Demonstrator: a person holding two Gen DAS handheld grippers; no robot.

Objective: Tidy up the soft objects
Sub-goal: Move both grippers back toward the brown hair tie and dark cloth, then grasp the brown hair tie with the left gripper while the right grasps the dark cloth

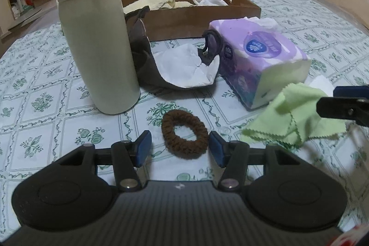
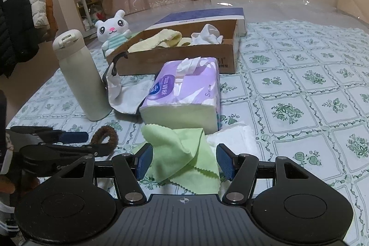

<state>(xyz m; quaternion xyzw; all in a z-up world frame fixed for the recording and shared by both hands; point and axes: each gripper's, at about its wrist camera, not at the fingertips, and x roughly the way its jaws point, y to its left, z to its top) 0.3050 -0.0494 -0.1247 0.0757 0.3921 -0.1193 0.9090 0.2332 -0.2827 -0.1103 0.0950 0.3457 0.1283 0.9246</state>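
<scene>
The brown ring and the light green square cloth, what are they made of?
The brown ring looks like a fuzzy yarn or chenille hair tie: matte, nubby pile. The light green cloth looks like thin microfibre, smooth, with zigzag pinked edges; the exact fibre is unclear.

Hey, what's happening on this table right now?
A person is tidying soft things into the cardboard box. The left tongs sit open around a brown hair scrunchie, and the right tongs sit open over a green cloth. Neither is gripped yet. A yellow towel already lies in the box.
</scene>
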